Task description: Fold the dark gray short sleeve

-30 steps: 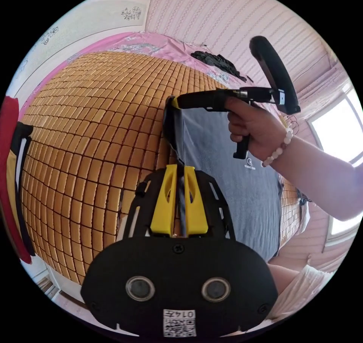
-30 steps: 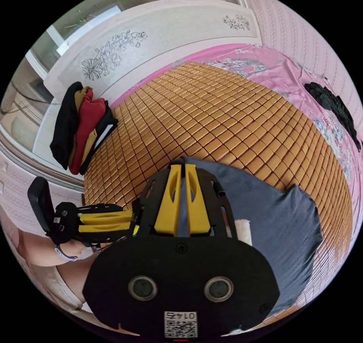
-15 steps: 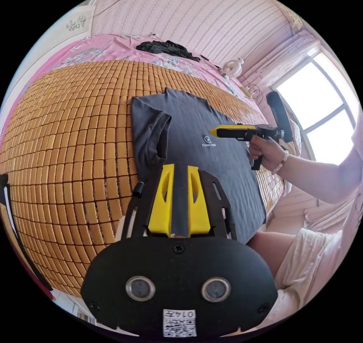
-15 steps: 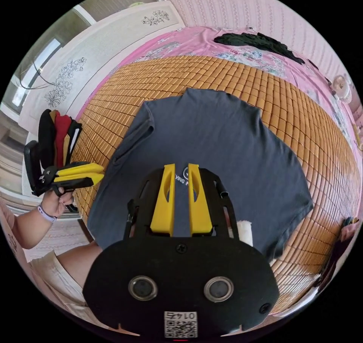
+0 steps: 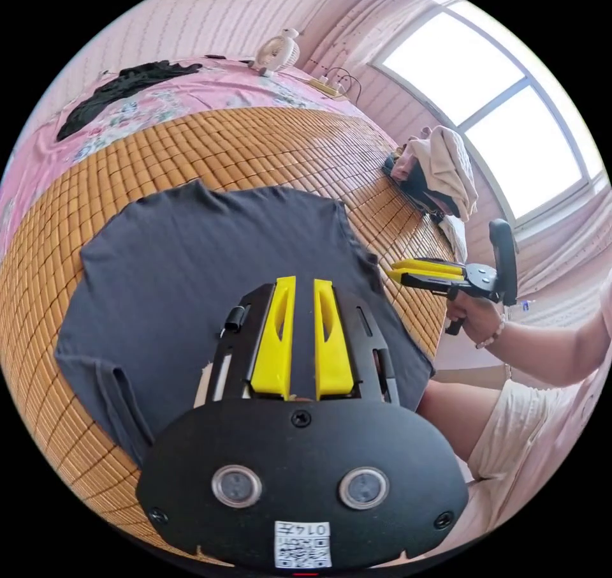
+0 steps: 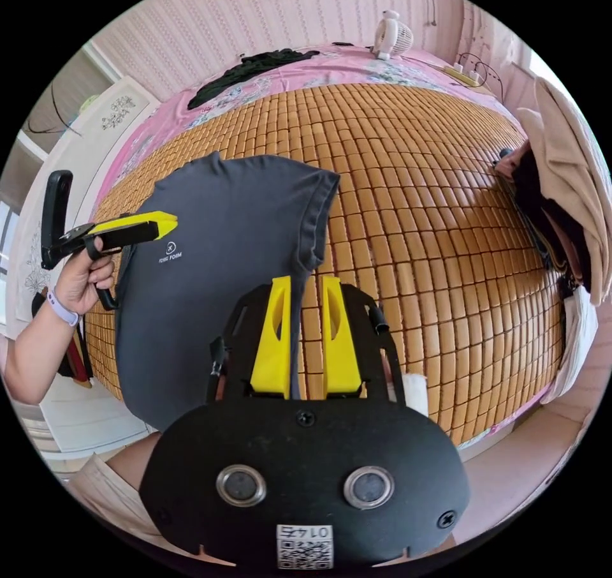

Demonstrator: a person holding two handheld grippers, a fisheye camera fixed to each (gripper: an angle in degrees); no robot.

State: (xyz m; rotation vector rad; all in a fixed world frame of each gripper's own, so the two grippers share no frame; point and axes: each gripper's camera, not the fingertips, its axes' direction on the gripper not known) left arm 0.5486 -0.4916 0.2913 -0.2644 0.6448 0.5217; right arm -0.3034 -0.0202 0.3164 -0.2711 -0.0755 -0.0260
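The dark gray short-sleeve shirt (image 5: 204,265) lies spread flat on the bamboo mat (image 5: 268,144) of the bed, with a small white logo on its chest. In the left gripper view my left gripper (image 5: 296,281) hovers open over the shirt's lower part, holding nothing. The right gripper (image 5: 392,270) is held in a hand just off the shirt's side edge. In the right gripper view my right gripper (image 6: 306,279) stands open above the shirt's (image 6: 236,233) sleeve edge, over the mat (image 6: 433,221). The left gripper (image 6: 162,222) hangs over the chest logo.
A pile of clothes (image 5: 440,170) sits at the mat's edge near the window (image 5: 497,93). A black garment (image 6: 248,67) and a small white fan (image 6: 390,29) lie on the pink sheet (image 6: 331,64) by the wall. The person's leg (image 5: 446,406) is at the bed's near side.
One second ago both grippers were shut on the lifted shirt. They have let go; the shirt now lies flat and the hands have moved apart. Both cameras have swung.
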